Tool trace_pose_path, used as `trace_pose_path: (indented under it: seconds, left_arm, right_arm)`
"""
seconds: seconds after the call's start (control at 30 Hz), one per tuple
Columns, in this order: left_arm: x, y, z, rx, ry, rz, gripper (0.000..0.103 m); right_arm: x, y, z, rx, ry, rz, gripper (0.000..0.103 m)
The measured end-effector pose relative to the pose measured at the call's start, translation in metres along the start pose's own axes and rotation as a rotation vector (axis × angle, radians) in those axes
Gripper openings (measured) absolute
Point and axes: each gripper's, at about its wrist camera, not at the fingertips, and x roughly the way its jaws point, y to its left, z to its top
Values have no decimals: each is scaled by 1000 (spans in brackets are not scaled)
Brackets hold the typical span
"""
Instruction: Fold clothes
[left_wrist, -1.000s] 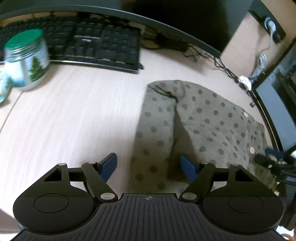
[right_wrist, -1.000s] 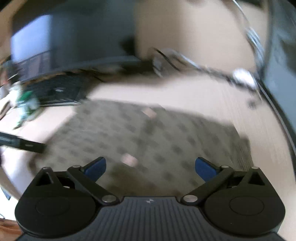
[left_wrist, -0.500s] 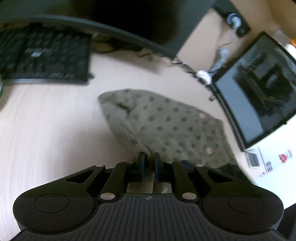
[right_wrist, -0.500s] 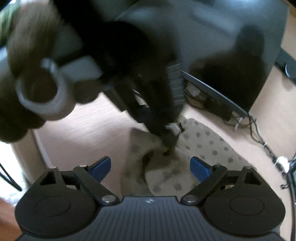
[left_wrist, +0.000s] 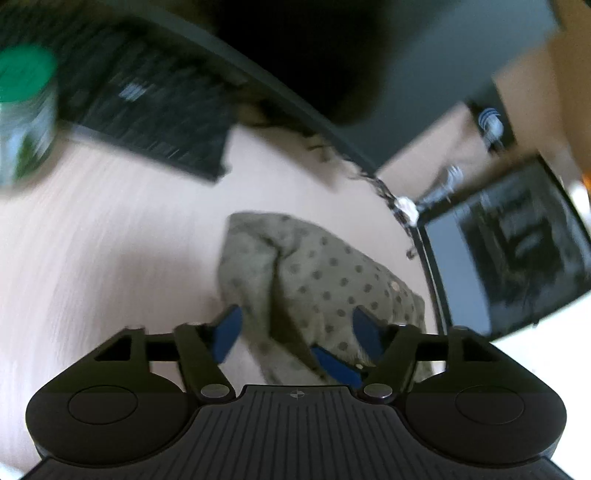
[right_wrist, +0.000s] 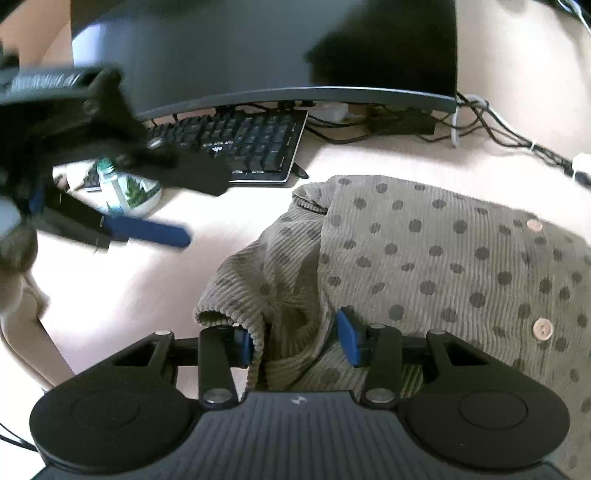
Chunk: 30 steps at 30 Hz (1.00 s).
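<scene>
An olive, dark-dotted ribbed garment (right_wrist: 424, 258) lies bunched on the pale wooden desk (right_wrist: 122, 288), filling the centre and right of the right wrist view, with two pinkish buttons (right_wrist: 542, 329) showing near its right edge. The right gripper (right_wrist: 295, 339) sits low in the middle of that frame with its blue pads (right_wrist: 349, 336) spread wide, a rolled fold of the cloth lying between them; the left pad is tucked against the rolled hem, but the tongs are not closed on anything. In the upper left of the same frame the left gripper (right_wrist: 147, 230) appears blurred, one blue finger sticking out over the bare desk, apart from the cloth. From the left wrist view, the left gripper (left_wrist: 299, 328) is likewise wide open, the garment (left_wrist: 325, 284) lying in the centre of the picture beyond and between its pads, nothing gripped. A black keyboard (right_wrist: 243, 144) lies under the edge of a dark monitor (right_wrist: 258, 51) at the top of the frame, with a green-lidded jar (left_wrist: 26, 114) near its left end and a tangle of cables (right_wrist: 498, 125) at the upper right. A second dark screen (left_wrist: 509, 251) stands at the right edge of the left wrist view.
</scene>
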Motion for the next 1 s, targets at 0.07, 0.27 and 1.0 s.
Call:
trace_pose_path:
  seconds: [0.07, 0.27, 1.0]
  left_arm:
    - [7, 12, 0, -76, 35, -6, 80]
    - [41, 1, -1, -64, 121, -3, 69]
    - [10, -103, 12, 179, -53, -215, 64]
  right_arm:
    - [1, 0, -2, -29, -6, 1, 44]
    - [-7, 17, -14, -155, -30, -25, 44]
    - [-61, -32, 24, 102, -241, -87, 14]
